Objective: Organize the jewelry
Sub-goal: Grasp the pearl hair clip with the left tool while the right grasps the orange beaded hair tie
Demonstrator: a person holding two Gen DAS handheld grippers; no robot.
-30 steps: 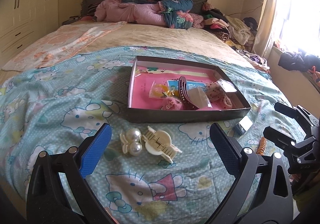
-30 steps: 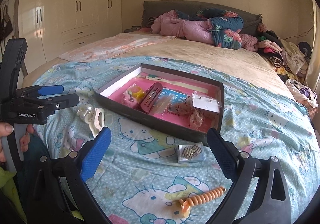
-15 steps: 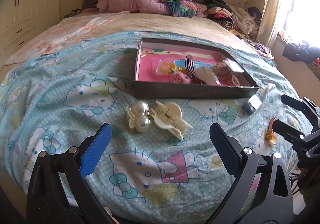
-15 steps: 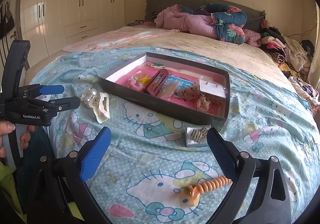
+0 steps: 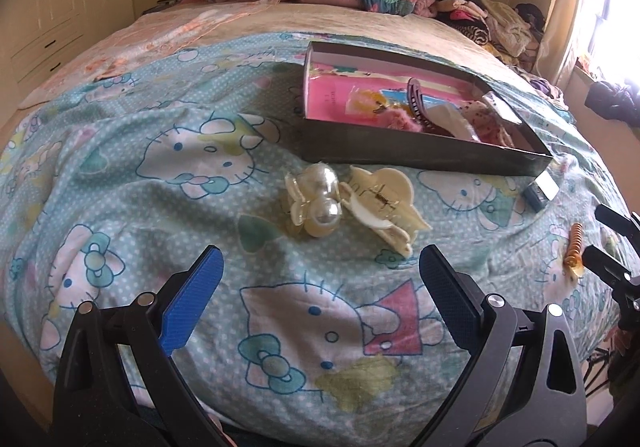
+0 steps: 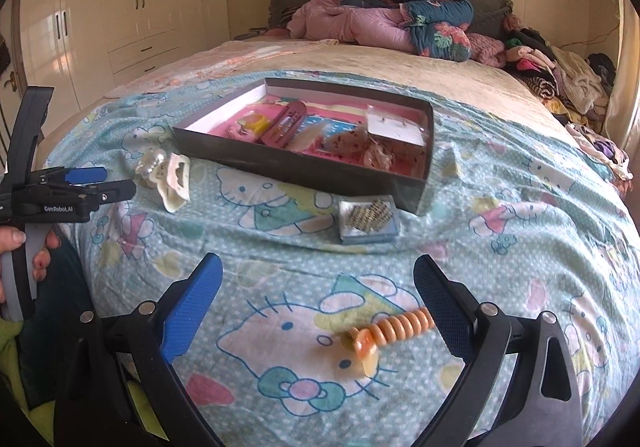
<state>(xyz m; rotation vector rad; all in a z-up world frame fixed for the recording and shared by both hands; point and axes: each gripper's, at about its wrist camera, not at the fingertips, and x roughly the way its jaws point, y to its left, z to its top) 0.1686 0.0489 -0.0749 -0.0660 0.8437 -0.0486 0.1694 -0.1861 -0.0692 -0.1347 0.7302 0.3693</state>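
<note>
A dark shallow box (image 5: 420, 153) (image 6: 288, 167) with a pink floor holds several hair accessories. On the blue cartoon-cat sheet in front of it lie a pearl claw clip (image 5: 316, 203) (image 6: 150, 163) and a cream claw clip (image 5: 384, 207) (image 6: 176, 179). A small clear case of hairpins (image 6: 368, 221) (image 5: 540, 191) rests by the box's near right corner. An orange spiral clip (image 6: 392, 335) (image 5: 574, 251) lies just inside my right gripper's (image 6: 318, 311) right finger. My left gripper (image 5: 320, 299) stands open short of the two claw clips. Both grippers hold nothing.
Pink and floral bedding (image 6: 380, 23) is piled at the headboard, with heaped clothes (image 6: 560, 75) at the far right. Cream wardrobes (image 6: 120, 19) line the left wall. A hand (image 6: 24, 251) holds the left gripper's handle at the bed's near edge.
Both cameras have pulled back and risen, so the box and clips sit farther up the frames. The orange spiral clip now lies nearer my right gripper's fingers. Nothing was grasped.
</note>
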